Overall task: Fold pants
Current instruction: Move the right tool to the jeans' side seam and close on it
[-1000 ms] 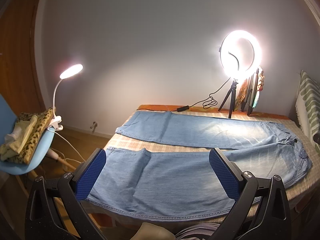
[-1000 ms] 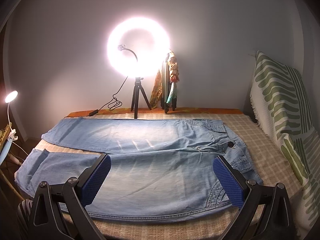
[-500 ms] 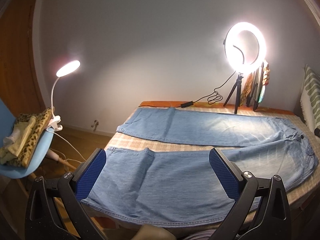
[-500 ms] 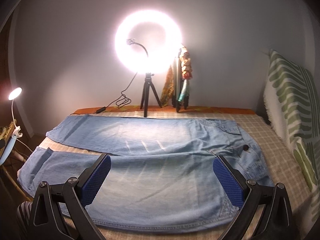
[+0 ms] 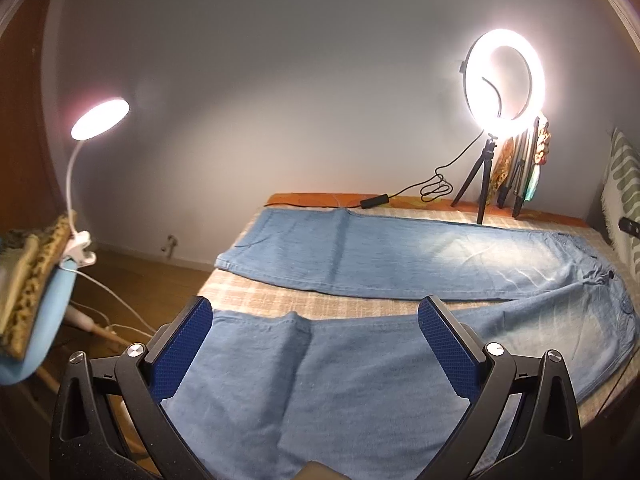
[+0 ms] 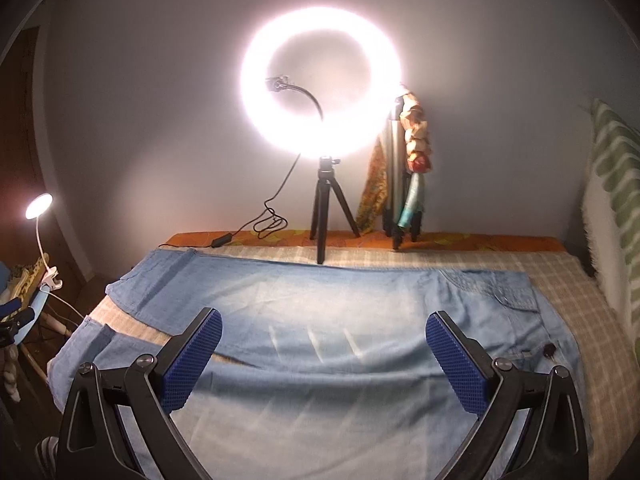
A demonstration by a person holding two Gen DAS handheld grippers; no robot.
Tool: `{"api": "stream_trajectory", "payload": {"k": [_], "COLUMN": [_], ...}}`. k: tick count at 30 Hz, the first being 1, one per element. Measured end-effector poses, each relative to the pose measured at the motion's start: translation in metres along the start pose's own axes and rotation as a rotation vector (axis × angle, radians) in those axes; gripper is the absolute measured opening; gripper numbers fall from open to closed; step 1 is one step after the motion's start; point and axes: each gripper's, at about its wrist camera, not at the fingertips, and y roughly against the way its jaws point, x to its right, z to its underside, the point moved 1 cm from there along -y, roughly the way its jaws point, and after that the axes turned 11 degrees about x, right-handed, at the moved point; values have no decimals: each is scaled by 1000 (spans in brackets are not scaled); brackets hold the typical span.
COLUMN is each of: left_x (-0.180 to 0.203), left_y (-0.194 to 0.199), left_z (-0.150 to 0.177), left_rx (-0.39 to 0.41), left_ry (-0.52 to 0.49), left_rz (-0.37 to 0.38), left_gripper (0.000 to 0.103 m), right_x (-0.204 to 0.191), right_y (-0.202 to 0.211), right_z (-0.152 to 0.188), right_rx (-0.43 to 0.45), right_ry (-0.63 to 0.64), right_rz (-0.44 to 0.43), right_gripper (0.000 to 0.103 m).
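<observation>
Light blue jeans lie flat on a checked bed cover, both legs spread apart, waist to the right. In the right wrist view the same jeans fill the bed, with the waistband and button at the right. My left gripper is open above the near leg close to its hem, holding nothing. My right gripper is open above the near leg toward the seat, also with nothing between its blue pads.
A lit ring light on a tripod stands at the bed's far edge with its cable, beside folded tripods with cloth. A clip lamp and a blue chair with clothes stand left. A striped green pillow leans right.
Both grippers have moved forward and lower over the jeans, so the bed and ring light appear larger. Both stay open; the jeans have not moved.
</observation>
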Motion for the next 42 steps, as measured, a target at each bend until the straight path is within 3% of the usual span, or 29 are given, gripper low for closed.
{"api": "stream_trajectory", "payload": {"k": [10,22,27,31,42], "left_x": [1,8,6,5,1], "left_y": [-68,-154,-183,-203,-250], "left_z": [-8,-4,3,10,33], "left_rx": [-65,-158,-204,-240,-320], "left_ry": [-44,-28,9,31,80], "left_rz": [13,106,149,182,188], "left_gripper": [102,98,92,82,81], "right_x": [-10,-52,-59,-62,-61], "right_y": [-138,-282,-324,-358,-394], "right_z": [-18,10,25,35,48], "right_rx": [-128,-341,-407,-452,-518], "right_ry": [149,339,354,393,396], "right_rz": [-191,-375,-413,-415,-447], "right_gripper": [101,70,63,58,58]}}
